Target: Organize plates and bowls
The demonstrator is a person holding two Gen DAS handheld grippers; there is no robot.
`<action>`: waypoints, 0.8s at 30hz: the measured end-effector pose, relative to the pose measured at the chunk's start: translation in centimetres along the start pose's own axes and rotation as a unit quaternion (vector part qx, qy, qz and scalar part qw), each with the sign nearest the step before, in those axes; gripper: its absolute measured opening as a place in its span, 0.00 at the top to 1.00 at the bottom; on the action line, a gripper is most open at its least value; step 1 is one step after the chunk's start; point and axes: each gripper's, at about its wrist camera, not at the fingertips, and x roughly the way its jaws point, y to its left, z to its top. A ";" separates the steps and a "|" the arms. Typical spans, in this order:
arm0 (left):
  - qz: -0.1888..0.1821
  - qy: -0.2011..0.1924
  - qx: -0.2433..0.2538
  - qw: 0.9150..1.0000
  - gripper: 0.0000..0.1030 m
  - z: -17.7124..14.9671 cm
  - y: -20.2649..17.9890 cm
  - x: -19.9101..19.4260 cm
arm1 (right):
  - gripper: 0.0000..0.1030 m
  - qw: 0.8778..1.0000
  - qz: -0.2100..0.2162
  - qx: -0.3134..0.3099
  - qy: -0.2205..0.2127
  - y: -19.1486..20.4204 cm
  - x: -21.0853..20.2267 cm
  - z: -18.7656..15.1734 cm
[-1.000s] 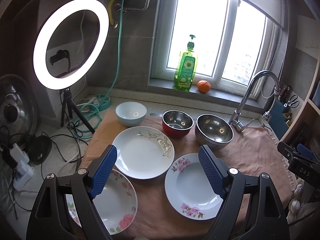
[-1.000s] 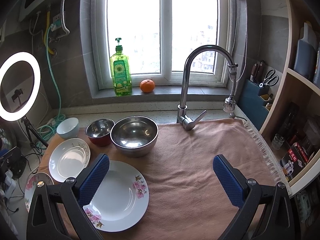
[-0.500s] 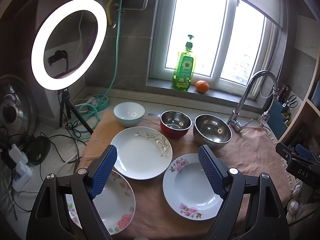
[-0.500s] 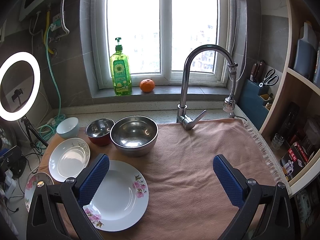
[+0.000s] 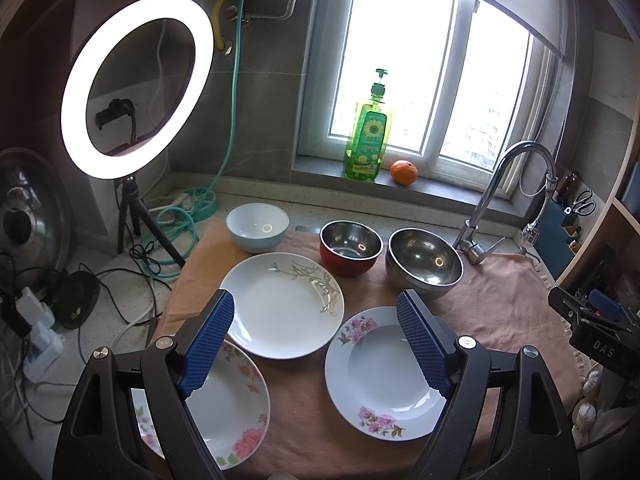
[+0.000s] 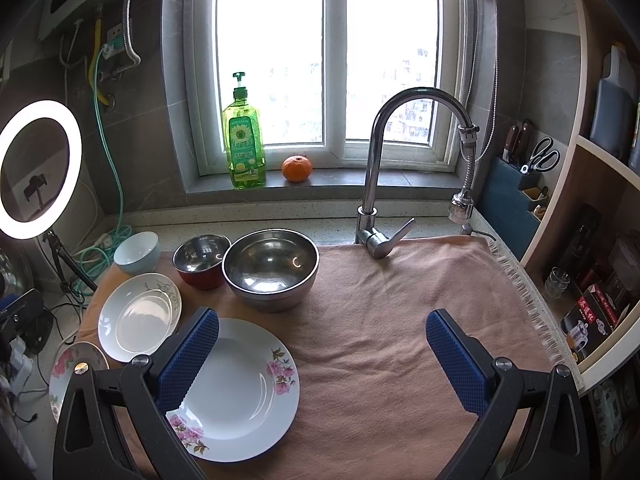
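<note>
Left wrist: left gripper (image 5: 318,338) spread wide, holding nothing, above gold-leaf plate (image 5: 282,306) and pink-flower plate (image 5: 384,372) on cloth (image 5: 508,304).

Right wrist: right gripper (image 6: 322,354) wide open, empty, over cloth beside pink-flower plate; steel bowl (image 6: 271,269) behind.

I get daylight from the window (image 6: 328,60), blown out white at upper centre. The ring light (image 5: 138,84) glares at upper left of the left wrist view. Both pictures are sharp, with fisheye bending and dark corners at the edges.
</note>
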 end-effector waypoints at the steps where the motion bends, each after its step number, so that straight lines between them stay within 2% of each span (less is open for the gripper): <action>1: 0.000 0.000 0.000 1.000 0.19 0.0 0.0 0.0 | 0.00 1.000 0.000 0.000 0.000 0.0 0.0 0.1; 16: -0.002 0.005 0.000 1.000 0.19 -0.1 -0.1 0.4 | 0.00 1.000 -0.001 -0.002 0.011 0.3 0.6 -0.2; 24: -0.006 0.021 -0.004 1.000 0.19 -0.4 -0.1 1.2 | 0.00 1.000 -0.003 -0.006 0.026 0.1 1.4 -0.3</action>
